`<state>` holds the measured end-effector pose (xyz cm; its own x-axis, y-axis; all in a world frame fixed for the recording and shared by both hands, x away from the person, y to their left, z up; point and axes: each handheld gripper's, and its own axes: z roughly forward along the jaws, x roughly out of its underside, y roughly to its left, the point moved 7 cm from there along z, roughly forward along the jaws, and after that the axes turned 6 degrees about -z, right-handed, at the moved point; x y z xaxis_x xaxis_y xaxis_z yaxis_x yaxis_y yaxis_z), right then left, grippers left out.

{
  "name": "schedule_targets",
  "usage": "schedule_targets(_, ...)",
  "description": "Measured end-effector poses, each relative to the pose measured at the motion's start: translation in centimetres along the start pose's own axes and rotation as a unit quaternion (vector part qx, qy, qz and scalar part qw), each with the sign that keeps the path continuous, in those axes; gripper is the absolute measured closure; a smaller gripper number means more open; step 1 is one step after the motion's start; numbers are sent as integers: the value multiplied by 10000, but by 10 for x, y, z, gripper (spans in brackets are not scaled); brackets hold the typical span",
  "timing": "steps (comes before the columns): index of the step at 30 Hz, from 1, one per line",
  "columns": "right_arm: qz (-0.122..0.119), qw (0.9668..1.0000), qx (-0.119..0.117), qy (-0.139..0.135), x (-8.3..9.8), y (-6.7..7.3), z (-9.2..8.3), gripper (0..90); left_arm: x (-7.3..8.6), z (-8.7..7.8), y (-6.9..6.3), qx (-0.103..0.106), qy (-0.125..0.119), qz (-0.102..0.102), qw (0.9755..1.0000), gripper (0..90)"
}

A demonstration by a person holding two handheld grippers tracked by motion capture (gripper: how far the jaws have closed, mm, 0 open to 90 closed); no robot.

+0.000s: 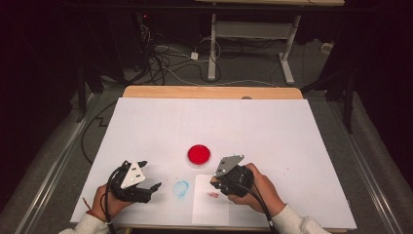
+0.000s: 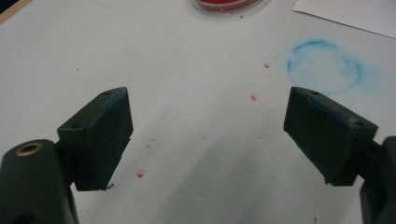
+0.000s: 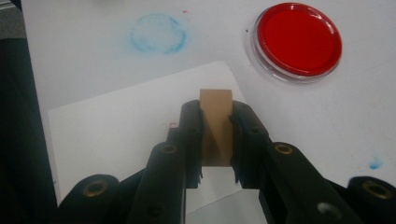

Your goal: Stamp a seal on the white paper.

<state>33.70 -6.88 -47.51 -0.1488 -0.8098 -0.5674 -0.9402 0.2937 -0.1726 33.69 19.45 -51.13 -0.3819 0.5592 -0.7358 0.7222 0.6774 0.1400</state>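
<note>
White table cover (image 1: 272, 126): right gripper (image 3: 217, 126) clamps a wooden block (image 3: 215, 126) over the paper sheet (image 3: 116, 126); red ink pad (image 3: 299, 39) at one o'clock. Left gripper (image 2: 208, 135) gapes wide, holding nothing.

left gripper (image 1: 149, 174): fingers spread wide, low | right gripper (image 3: 217, 135): fingers clamped, angled down

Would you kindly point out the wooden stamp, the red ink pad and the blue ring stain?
wooden stamp (image 3: 215, 122), right gripper view, its tan face between the jaws.
red ink pad (image 1: 198, 154), high view, centre of the red surface.
blue ring stain (image 2: 324, 66), left gripper view, inside the ring.
</note>
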Motion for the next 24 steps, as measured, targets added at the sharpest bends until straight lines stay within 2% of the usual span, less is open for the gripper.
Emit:
schedule_targets(6,30,10000,23,-42,-2,-8,0,763,3,-2,3,-23,-16,3,10000,150)
schedule_targets(7,44,10000,30,-38,-2,-8,0,763,4,-2,3,-4,1,-45,10000,150)
schedule_targets(11,45,10000,35,-46,-3,-10,2,763,3,-3,3,-30,-45,-1,10000,150)
schedule_targets(21,21,9999,53,-101,-6,-14,2,763,5,-5,2,8,-15,-67,10000,150)
schedule_targets(22,29,9999,66,-80,-7,-15,2,763,5,-5,3,-17,-39,-25,10000,150)
schedule_targets(24,6,9999,46,-110,-8,-16,3,763,6,-6,3,2,-39,-88,10000,150)
